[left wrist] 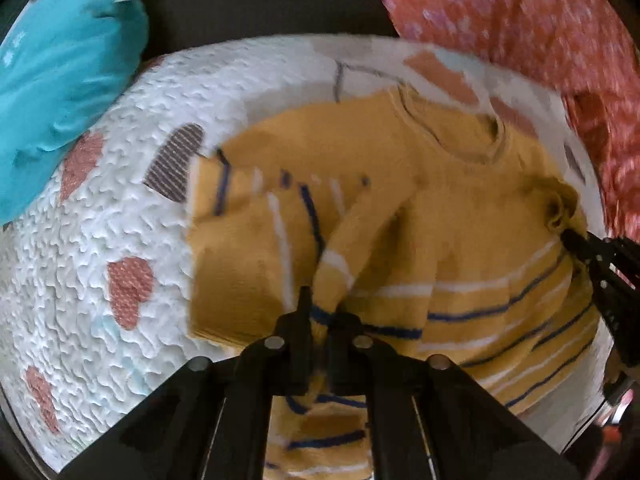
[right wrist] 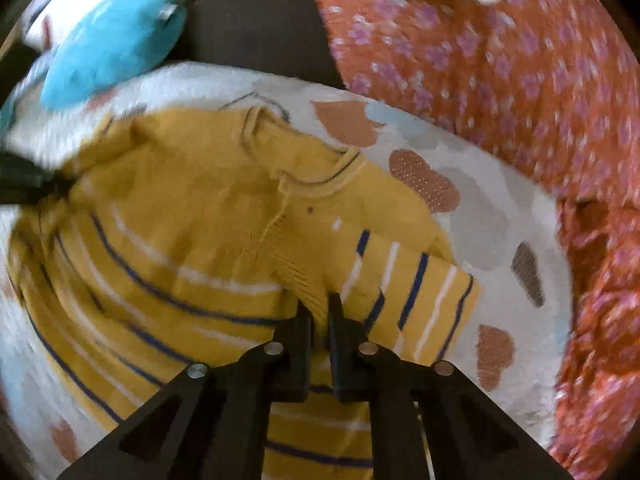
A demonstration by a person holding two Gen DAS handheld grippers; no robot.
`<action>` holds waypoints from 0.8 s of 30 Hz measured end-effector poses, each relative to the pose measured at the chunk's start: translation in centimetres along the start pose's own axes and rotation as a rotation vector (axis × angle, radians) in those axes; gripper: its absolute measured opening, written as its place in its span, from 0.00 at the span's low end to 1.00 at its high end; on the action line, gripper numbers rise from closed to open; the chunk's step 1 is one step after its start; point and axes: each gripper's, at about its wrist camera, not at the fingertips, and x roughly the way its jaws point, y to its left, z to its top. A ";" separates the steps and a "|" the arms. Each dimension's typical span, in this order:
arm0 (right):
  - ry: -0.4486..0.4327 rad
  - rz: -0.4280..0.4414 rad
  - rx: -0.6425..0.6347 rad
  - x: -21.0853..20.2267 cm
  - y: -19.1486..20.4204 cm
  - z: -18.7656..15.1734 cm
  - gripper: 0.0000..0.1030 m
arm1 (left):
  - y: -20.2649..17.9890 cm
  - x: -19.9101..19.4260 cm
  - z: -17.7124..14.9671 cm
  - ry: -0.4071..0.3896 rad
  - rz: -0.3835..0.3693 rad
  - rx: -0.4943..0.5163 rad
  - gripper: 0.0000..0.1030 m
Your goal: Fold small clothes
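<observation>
One yellow sweater [left wrist: 460, 208] with navy and white stripes lies on a white quilted mat [left wrist: 132, 232] patterned with hearts, its neckline toward the far edge. Two black grippers work on it. The left gripper [left wrist: 320, 308] is closed, pinching the striped cuff of one sleeve, which is drawn across the sweater's body. The right gripper [right wrist: 320, 308] is closed as well, nipping a fold of yellow knit beside the other sleeve (its stripes fan out to the right). Two other garments lie at the mat's edges: one teal garment [left wrist: 68, 76] far left, one red floral cloth [right wrist: 500, 80] along the right.
</observation>
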 end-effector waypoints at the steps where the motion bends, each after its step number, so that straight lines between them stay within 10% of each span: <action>1: -0.013 -0.004 0.029 -0.1 -0.8 0.7 0.07 | 0.3 -0.3 0.5 -0.006 0.004 -0.013 0.04; 11: 0.085 0.002 0.410 6.5 -9.4 4.2 0.06 | 2.9 3.7 4.0 0.051 -0.021 -0.182 0.07; 16: 0.092 0.130 0.647 7.3 -12.5 1.8 0.27 | 7.4 3.0 3.4 0.054 -0.226 -0.384 0.19; 24: 0.032 0.096 0.723 1.8 -15.7 -1.0 0.47 | 9.2 -1.2 0.1 -0.012 -0.174 -0.362 0.34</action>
